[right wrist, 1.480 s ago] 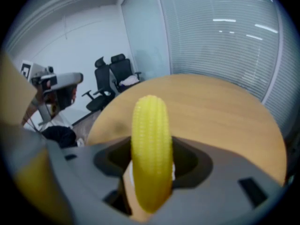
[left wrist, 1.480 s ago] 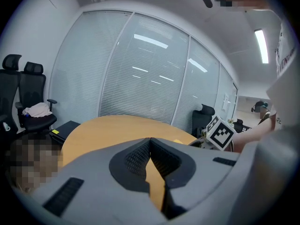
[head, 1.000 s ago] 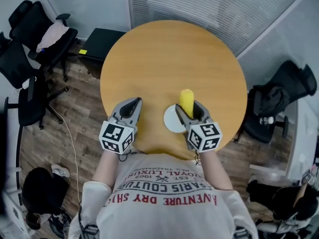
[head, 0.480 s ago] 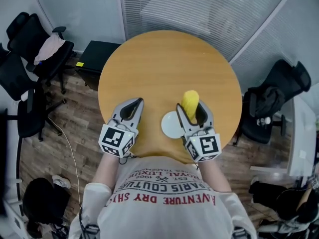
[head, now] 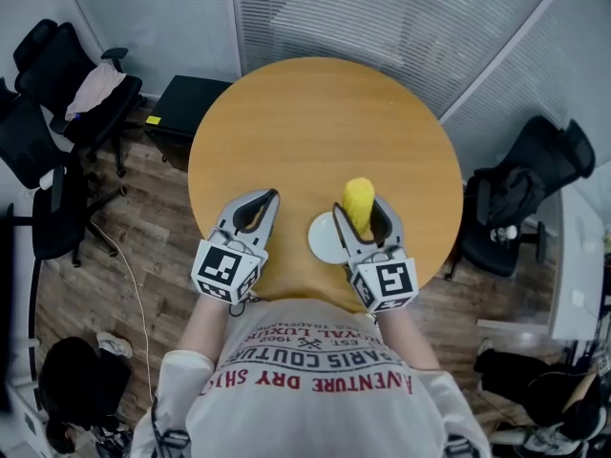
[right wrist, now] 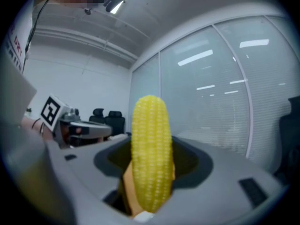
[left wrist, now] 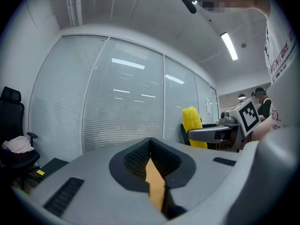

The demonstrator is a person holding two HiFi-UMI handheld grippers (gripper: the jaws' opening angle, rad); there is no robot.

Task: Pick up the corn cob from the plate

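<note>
A yellow corn cob [head: 359, 202] stands upright between the jaws of my right gripper [head: 360, 208], which is shut on it above the table. In the right gripper view the corn cob [right wrist: 151, 158] fills the middle, pinched low down by my right gripper [right wrist: 149, 182]. The white plate [head: 322, 240] lies on the round wooden table [head: 305, 113], just left of and partly under that gripper, with nothing on it. My left gripper [head: 265, 200] hovers to the plate's left, shut and holding nothing. From the left gripper [left wrist: 152, 149] view, the corn cob [left wrist: 191, 121] shows at the right.
Black office chairs [head: 52, 74] stand at the left on the wooden floor, and another chair [head: 520, 194] at the right. A low black cabinet [head: 181, 103] sits beside the table's left edge. Blinds over glass walls [head: 382, 8] run behind the table.
The right gripper with the corn cob has shifted a little to the left, nearer the plate. The left gripper has hardly moved.
</note>
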